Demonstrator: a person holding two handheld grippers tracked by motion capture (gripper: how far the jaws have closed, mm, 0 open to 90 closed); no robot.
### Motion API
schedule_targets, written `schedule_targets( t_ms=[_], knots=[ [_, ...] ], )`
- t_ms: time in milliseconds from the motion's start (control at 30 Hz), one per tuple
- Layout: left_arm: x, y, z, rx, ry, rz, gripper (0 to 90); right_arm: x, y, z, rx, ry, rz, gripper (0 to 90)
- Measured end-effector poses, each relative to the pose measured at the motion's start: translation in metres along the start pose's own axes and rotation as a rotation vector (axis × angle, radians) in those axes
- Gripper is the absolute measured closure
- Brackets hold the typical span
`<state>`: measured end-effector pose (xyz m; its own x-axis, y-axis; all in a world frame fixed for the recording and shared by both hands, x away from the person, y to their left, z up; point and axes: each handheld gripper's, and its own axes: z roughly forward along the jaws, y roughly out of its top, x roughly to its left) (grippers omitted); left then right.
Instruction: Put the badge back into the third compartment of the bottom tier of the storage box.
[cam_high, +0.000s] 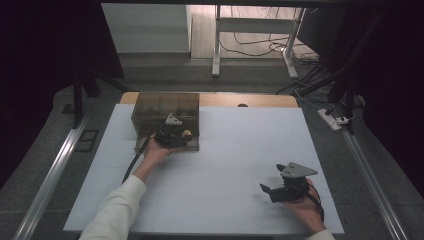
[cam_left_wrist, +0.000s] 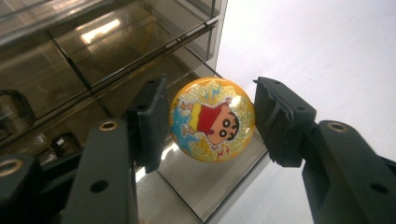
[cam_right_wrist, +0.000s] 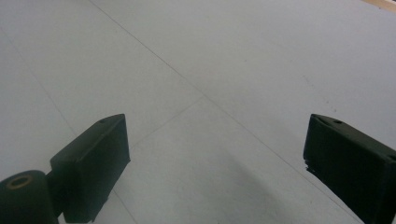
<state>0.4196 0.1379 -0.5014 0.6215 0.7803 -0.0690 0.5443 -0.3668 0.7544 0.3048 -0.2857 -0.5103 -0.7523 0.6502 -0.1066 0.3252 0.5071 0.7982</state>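
Observation:
A round yellow badge (cam_left_wrist: 212, 119) with a glittery cartoon boy in a red shirt sits between the jaws of my left gripper (cam_left_wrist: 211, 122), which is shut on its edges. It hangs over the open front drawer of a smoky transparent drawer box (cam_left_wrist: 93, 51). In the high view the left gripper (cam_high: 181, 135) is at the front of the box (cam_high: 150, 107), and the badge (cam_high: 186, 133) shows as a small yellow spot. My right gripper (cam_high: 272, 179) hovers near the table's front right, open with nothing between its jaws. In its own view the right gripper (cam_right_wrist: 215, 154) faces bare white board.
A white board (cam_high: 230, 150) covers the table, with a wooden edge (cam_high: 250, 100) at the back. Metal rails (cam_high: 50, 175) run along both sides on the floor. A power strip (cam_high: 332, 119) and cables lie beyond the table's right back corner.

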Motion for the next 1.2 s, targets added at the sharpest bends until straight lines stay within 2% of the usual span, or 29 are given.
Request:
schedule_targets(
  t_ms=[267,533,833,1200],
  knots=[
    [0.000,0.000,0.000,0.001,-0.003,-0.003,44.8,0.000,0.000,0.000,0.000,0.002,0.000,6.6],
    [-0.001,0.001,-0.006,-0.018,-0.014,-0.004,35.0,0.000,0.000,0.000,0.001,0.002,-0.003,6.7],
    [-0.001,0.001,-0.007,-0.008,-0.019,0.000,33.1,0.000,0.000,-0.001,0.004,-0.005,-0.008,6.7],
    [-0.005,0.002,-0.017,-0.009,-0.023,0.018,31.0,0.000,0.000,-0.001,0.001,-0.007,-0.013,6.6]
  ],
)
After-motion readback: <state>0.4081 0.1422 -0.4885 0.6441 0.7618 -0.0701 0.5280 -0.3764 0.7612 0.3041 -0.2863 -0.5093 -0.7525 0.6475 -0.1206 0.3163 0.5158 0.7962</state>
